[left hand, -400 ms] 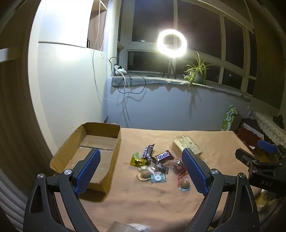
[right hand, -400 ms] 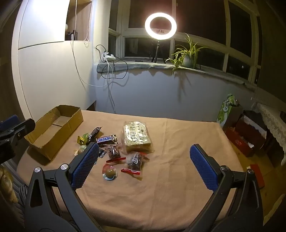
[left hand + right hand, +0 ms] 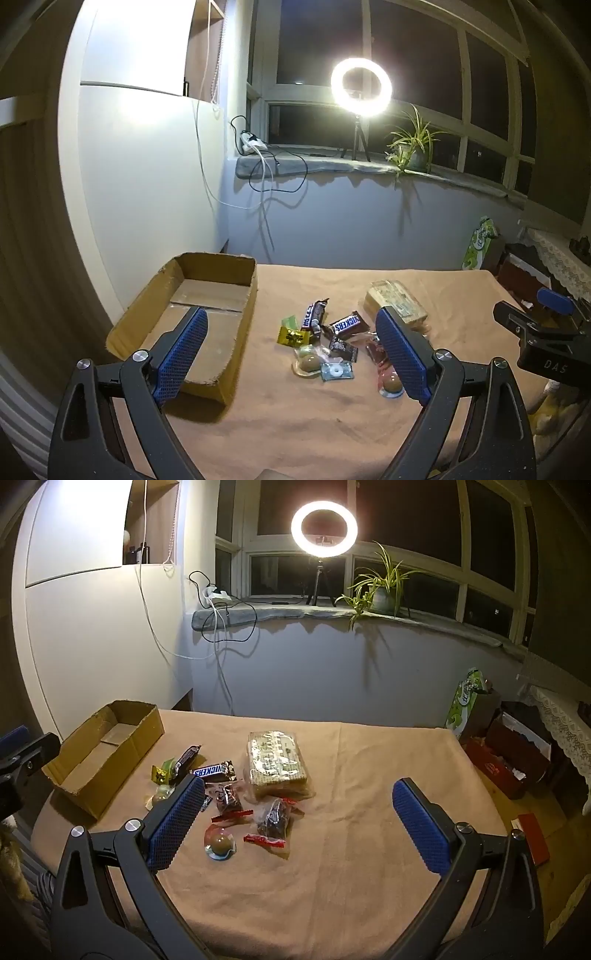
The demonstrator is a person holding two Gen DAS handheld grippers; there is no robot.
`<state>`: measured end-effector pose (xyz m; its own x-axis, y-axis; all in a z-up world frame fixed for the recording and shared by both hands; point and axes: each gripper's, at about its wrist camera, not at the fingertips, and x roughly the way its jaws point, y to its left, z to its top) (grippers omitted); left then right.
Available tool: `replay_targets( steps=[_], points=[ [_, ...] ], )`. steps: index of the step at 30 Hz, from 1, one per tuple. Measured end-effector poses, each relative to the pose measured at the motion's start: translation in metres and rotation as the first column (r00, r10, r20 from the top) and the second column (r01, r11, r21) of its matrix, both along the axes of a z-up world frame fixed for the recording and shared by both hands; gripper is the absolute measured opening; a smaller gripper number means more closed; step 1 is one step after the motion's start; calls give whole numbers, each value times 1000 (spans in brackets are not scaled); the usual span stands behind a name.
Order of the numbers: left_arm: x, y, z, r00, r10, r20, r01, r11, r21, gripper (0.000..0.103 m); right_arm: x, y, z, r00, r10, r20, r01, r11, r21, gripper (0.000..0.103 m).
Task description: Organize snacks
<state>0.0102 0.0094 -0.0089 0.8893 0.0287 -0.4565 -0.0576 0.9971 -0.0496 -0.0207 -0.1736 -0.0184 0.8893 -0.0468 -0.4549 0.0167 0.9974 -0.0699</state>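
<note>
While nothing has yet gone into the box, the sorting looks barely begun, judging from how things lie.
Done: none of the task that I can see; the open brown cardboard box (image 3: 192, 317) at 9 o'clock on the beige-clothed counter (image 3: 314, 417) shows only its bare floor.
Left: the whole pile, loose at the counter's middle: two dark Snickers bars (image 3: 216, 771), a yellow-and-green foil sweet (image 3: 291, 334), a round brown chocolate ball in a clear wrapper (image 3: 220, 843), two clear bags of dark treats with red ends (image 3: 275, 818), a small pale-blue packet (image 3: 337, 370), and a large flat wafer pack in clear wrap (image 3: 277, 762) at 12 o'clock of the pile.
Left tongs (image 3: 291, 362): spread wide, holding nothing, hanging above the counter's near edge, between box and pile.
Right tongs (image 3: 299, 825): also spread wide and bare, hanging over the near side of the pile.
Hidden: the left view's right blue pad covers part of the red-ended bags; a second chocolate ball (image 3: 309, 363) sits under crumpled wrap, hard to read.
Cut off: the box's near inner corner lies behind the left pad.
Hard to tell: print on the small packets is too small.
</note>
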Motion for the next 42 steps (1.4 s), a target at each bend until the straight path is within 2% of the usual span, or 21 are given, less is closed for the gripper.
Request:
replay_targets(
  steps=[12,42],
  points=[
    [7,-9,1,1000,-19,-15,20,1000,9,93,8,-9,-9,1000,12,-22,-12,1000,14,103],
    [8,-14,6,999,-35,-11,35,999,10,93,11,-8,-8,999,23,-26,-22,1000,14,103]
  ],
)
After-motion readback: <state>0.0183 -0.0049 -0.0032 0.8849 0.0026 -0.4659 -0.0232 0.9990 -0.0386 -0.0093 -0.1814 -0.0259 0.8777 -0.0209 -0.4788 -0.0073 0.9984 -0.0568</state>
